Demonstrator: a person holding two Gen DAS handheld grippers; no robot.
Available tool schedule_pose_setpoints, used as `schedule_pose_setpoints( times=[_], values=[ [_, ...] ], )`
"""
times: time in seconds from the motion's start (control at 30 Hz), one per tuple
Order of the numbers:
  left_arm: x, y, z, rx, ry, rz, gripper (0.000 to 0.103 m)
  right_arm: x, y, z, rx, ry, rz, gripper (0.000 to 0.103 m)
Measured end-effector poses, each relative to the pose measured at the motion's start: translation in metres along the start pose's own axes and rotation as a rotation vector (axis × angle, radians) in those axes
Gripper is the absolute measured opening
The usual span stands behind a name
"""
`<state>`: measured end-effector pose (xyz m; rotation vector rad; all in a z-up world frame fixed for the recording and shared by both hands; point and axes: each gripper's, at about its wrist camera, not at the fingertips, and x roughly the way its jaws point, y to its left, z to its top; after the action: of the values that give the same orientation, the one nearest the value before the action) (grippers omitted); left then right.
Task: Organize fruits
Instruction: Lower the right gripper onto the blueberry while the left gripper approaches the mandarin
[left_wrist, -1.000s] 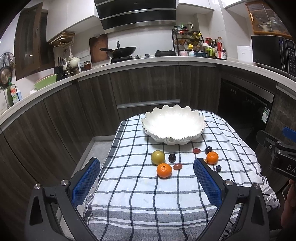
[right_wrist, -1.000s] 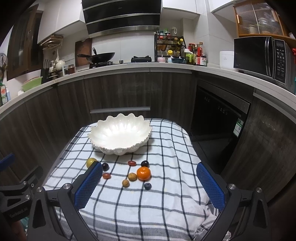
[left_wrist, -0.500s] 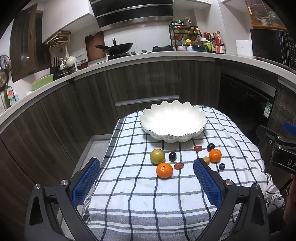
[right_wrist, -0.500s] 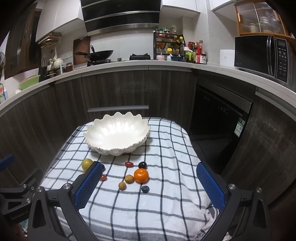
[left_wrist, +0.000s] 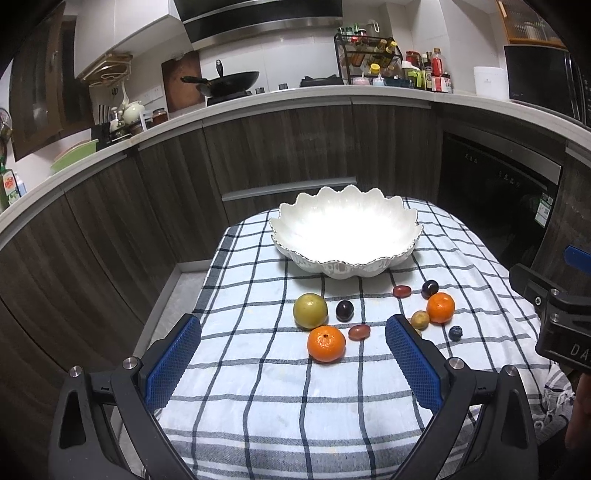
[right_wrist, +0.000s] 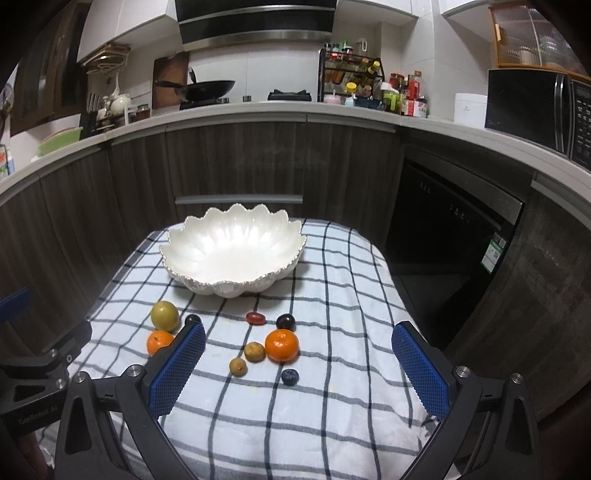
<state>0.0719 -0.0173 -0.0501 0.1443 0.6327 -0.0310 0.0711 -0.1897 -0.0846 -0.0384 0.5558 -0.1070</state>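
A white scalloped bowl (left_wrist: 345, 254) (right_wrist: 232, 266) stands empty at the far end of the checked tablecloth (left_wrist: 258, 398) (right_wrist: 332, 406). In front of it lie loose fruits: a green-yellow round fruit (left_wrist: 310, 311) (right_wrist: 164, 315), two oranges (left_wrist: 326, 344) (left_wrist: 440, 307) (right_wrist: 282, 345) (right_wrist: 159, 341), dark plums (left_wrist: 344, 310) (right_wrist: 285, 321), red grapes (left_wrist: 402, 291) (right_wrist: 256, 317), small tan fruits (right_wrist: 255, 351) and a blueberry (right_wrist: 290, 377). My left gripper (left_wrist: 293, 345) hovers open just short of the near orange. My right gripper (right_wrist: 299, 352) hovers open before the right-hand cluster. Neither holds anything.
Dark wood cabinets and a curved counter (left_wrist: 258, 107) ring the table, with a wok (left_wrist: 229, 81), a spice rack (right_wrist: 351, 83) and a microwave (right_wrist: 535, 107) on top. A dishwasher front (right_wrist: 450, 229) stands to the right. The right gripper's body (left_wrist: 554, 314) shows at the left view's right edge.
Both grippers have moved forward and a little lower toward the fruits, which now look larger. Jaws stay open and no fruit has moved.
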Motion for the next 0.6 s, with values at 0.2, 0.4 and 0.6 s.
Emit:
schedule_pose_setpoints(
  times=[0.2,0.4,0.6],
  values=[
    [0.023,-0.004,-0.003,-0.003,0.014,-0.017,0.102,0.023,0.001,-0.001,-0.008,0.027,-0.007,0.102],
    [0.045,-0.011,-0.006,0.004,0.034,-0.027,0.102,0.045,0.001,-0.007,-0.005,0.061,-0.005,0.097],
    [0.068,-0.017,-0.013,0.013,0.065,-0.036,0.098,0.066,0.002,-0.015,-0.009,0.097,0.001,0.089]
  ],
)
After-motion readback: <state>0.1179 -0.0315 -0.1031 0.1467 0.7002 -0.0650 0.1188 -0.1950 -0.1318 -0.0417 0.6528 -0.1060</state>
